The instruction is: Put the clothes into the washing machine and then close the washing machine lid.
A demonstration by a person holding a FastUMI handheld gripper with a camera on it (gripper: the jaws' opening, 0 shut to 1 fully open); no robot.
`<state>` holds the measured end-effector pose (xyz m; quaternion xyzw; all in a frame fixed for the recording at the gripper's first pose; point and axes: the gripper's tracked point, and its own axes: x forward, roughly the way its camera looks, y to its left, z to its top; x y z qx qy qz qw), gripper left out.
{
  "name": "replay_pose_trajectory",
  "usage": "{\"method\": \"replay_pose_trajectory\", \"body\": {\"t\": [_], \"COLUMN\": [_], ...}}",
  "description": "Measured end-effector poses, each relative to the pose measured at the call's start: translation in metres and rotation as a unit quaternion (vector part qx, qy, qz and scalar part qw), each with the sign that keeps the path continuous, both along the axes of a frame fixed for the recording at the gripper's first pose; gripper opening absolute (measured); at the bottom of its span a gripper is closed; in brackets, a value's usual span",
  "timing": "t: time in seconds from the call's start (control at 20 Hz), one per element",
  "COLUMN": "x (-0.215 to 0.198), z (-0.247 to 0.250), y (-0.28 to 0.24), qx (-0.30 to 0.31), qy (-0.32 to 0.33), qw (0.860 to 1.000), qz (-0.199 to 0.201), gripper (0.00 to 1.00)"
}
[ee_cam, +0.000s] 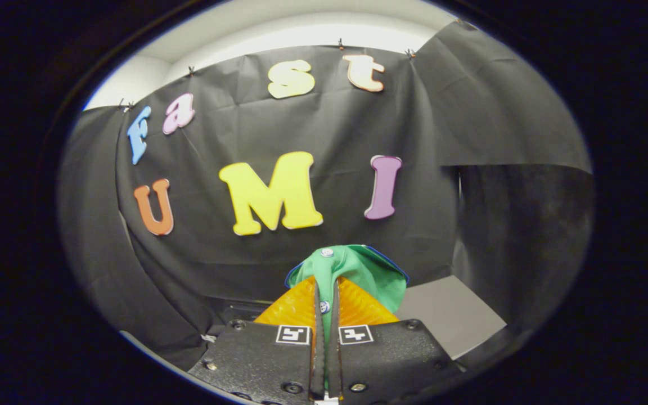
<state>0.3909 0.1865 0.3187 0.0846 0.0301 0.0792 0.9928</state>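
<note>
- The green garment (pixel 352 275) is pinched between the two fingers (pixel 296 306) of the gripper (pixel 325 304), held up in the air in front of the booth's black cloth wall (pixel 256 135).
- A thin strip of the green fabric runs down the narrow slot between the fingers, and one small pale button (pixel 324 306) sits right in that slot.
- Above the fingertips the rest of the garment bunches into a rounded mound that spills mostly to the right of the gripper; a second button (pixel 327 252) shows at the top of the mound.
- A dark blue edge (pixel 386 260) outlines the mound on its upper right and lower left sides (possibly a lining or trim, though the fisheye view is too soft to say which).
- The gripper's fingers stand almost together, both pressing on the fabric, with only the cloth's thickness between them.
- Two small square black-and-white markers (pixel 293 334) sit on the gripper body just behind the fingers, one on each side of the slot.
- Below and to the right of the garment lies a flat grey surface (pixel 448 315), well apart from the cloth.
- Behind the garment the black cloth hangs in folds, pinned along its top edge under a pale ceiling (pixel 301 28).
</note>
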Motion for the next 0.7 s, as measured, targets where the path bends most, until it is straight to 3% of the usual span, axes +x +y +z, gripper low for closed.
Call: {"method": "replay_pose_trajectory", "body": {"t": [0.4, 0.7], "x": [-0.022, -0.013], "z": [0.048, 0.024], "y": [0.089, 0.163], "qx": [-0.012, 0.006], "qy": [-0.03, 0.014], "qw": [0.998, 0.993], "qz": [0.06, 0.115], "gripper": [0.06, 0.06]}}
